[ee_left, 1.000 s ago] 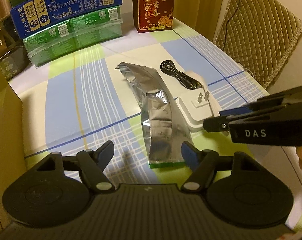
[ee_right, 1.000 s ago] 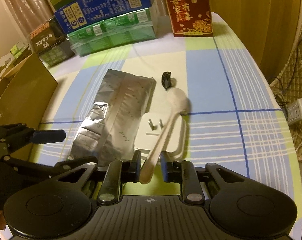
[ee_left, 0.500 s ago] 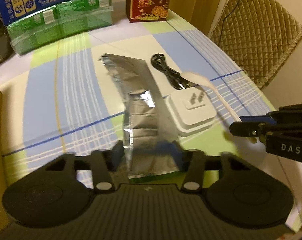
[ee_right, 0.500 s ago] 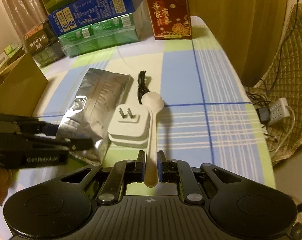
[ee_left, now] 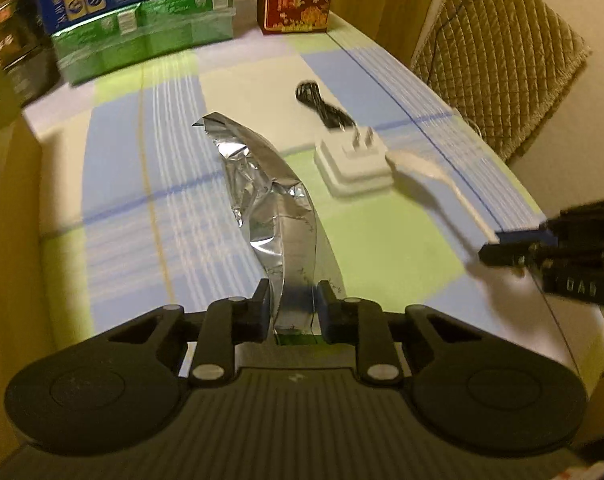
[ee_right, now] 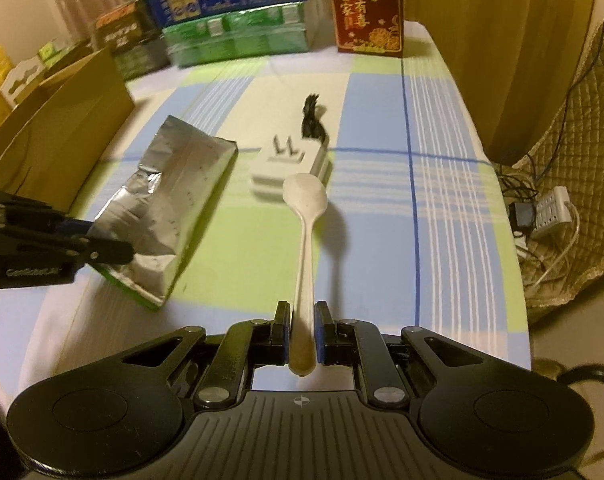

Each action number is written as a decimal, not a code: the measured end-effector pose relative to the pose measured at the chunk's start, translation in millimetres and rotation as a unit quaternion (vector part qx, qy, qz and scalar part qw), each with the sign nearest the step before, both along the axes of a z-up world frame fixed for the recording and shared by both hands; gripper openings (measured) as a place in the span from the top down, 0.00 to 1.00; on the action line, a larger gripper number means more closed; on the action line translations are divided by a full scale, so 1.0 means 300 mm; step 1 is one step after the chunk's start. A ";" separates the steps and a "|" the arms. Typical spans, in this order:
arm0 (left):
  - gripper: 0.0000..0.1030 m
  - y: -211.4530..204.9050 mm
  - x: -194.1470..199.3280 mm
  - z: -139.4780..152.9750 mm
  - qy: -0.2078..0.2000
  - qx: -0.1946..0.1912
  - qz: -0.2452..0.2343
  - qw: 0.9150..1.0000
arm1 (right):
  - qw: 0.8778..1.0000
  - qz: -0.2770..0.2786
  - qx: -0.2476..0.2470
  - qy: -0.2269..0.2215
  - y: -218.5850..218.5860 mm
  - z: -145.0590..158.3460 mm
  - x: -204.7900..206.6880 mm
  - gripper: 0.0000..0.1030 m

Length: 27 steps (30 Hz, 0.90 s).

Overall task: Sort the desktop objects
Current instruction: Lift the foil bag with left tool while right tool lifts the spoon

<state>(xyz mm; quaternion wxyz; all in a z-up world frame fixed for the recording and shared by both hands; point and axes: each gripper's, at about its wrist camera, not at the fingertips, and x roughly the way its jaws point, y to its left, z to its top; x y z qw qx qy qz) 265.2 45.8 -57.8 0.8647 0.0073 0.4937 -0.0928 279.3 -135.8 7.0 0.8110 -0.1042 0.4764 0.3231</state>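
Both claws were clamped on something. Left gripper had its two fingers pressed against the near end of the crumpled silver foil pouch with a green bottom edge, which curved up and away from the claw above the checked blue, green and cream tablecloth. Right gripper pinched the handle of the cream plastic spoon close to its tip, so the spoon ran straight forward from the jaws, its bowl hovering just in front of the white plug-in charger with two metal prongs. A coiled black cable lay right behind the charger.

Readable writing was scarce: white letters resembling "DAS" showed mirrored on the right gripper's side in the left wrist view, and the red carton at the far edge carried gold Chinese characters. Blue and green printed boxes beside it bore text too small to read. A brown cardboard box stood at the left.

The pouch looked creased and shiny, with faint dark marks printed on its foil.
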 end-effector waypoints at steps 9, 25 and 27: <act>0.80 -0.003 -0.200 0.031 0.013 0.001 -0.006 1.000 | 1.000 0.007 -0.021 0.014 -0.073 -0.010 -0.094 0.69; 0.66 0.047 -0.193 0.067 -0.006 -0.002 0.023 1.000 | 1.000 0.014 -0.018 -0.004 0.015 -0.060 -0.006 0.51; 0.61 0.048 -0.180 0.058 -0.005 -0.004 0.026 1.000 | 1.000 0.015 -0.022 -0.003 0.024 -0.072 0.008 0.52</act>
